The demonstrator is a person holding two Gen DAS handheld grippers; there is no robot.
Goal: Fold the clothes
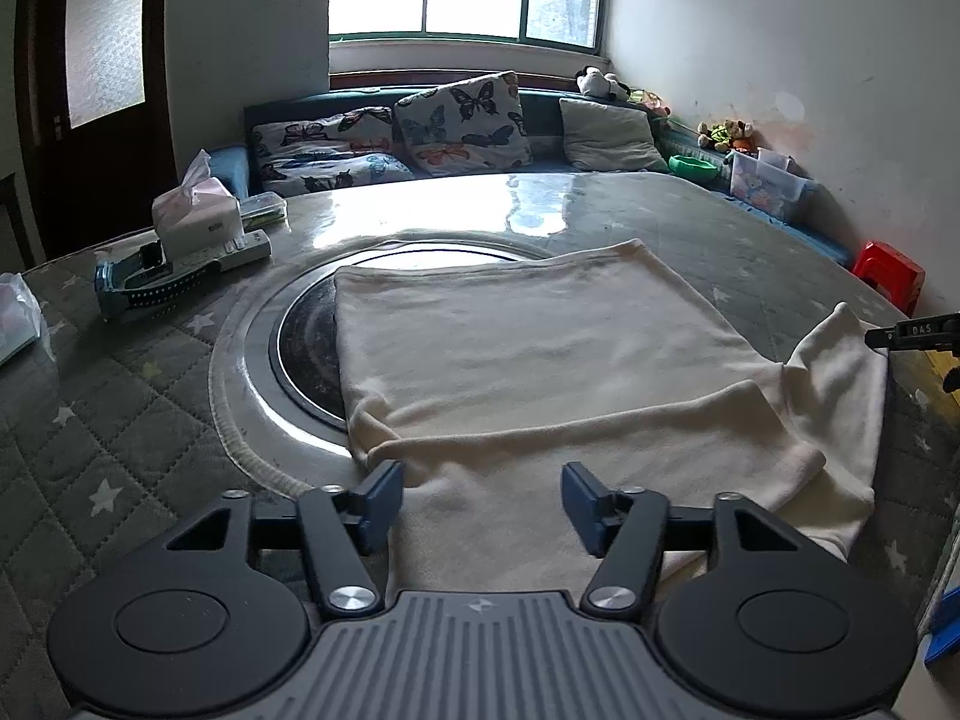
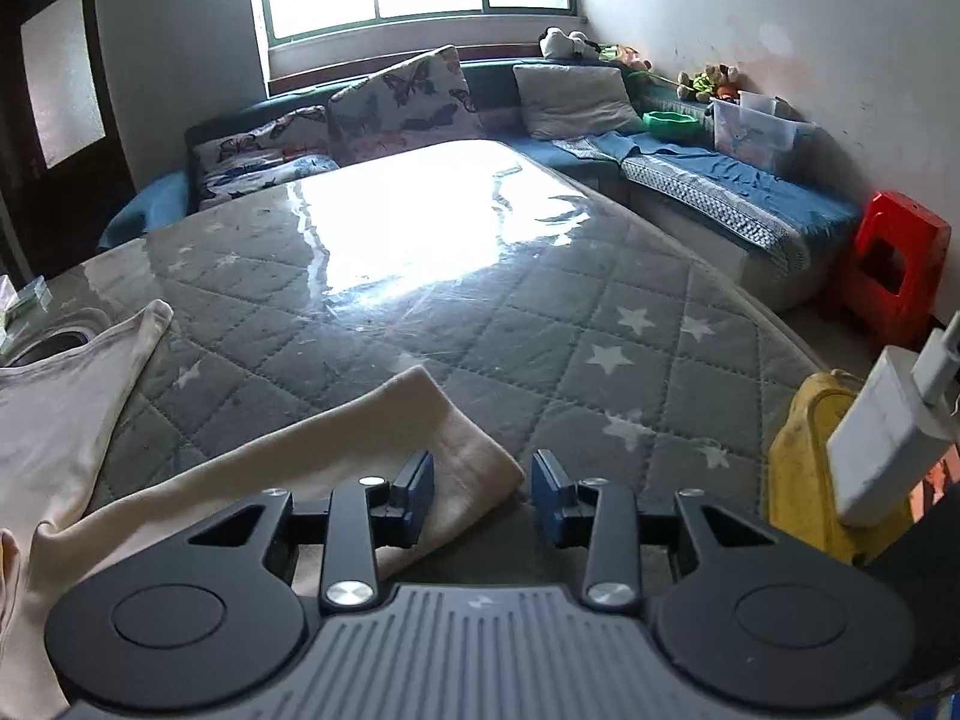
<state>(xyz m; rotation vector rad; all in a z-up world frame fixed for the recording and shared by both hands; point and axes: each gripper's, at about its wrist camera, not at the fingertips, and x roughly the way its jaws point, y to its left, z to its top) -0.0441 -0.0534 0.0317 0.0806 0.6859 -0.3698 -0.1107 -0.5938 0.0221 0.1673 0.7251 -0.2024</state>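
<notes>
A cream soft-knit garment is lying spread on the grey quilted star-patterned table cover, partly covering a round black hotplate set in a metal ring. The left gripper is hovering over the garment's near edge with its blue pads wide apart and nothing between them. The right gripper is standing partly open over a loose cream corner of the same cloth, the left pad above the fabric, gripping nothing.

Against the far wall a clear plastic storage box is sitting on the bench; its contents are too blurred to tell. A green bowl is sitting beside it.

Only the left wrist view is showing the white tissue box and the white remote control lying just beside it. Only the right wrist view is showing a yellow plastic object and a white power adapter at the table's edge. The red plastic stool is appearing in both.
</notes>
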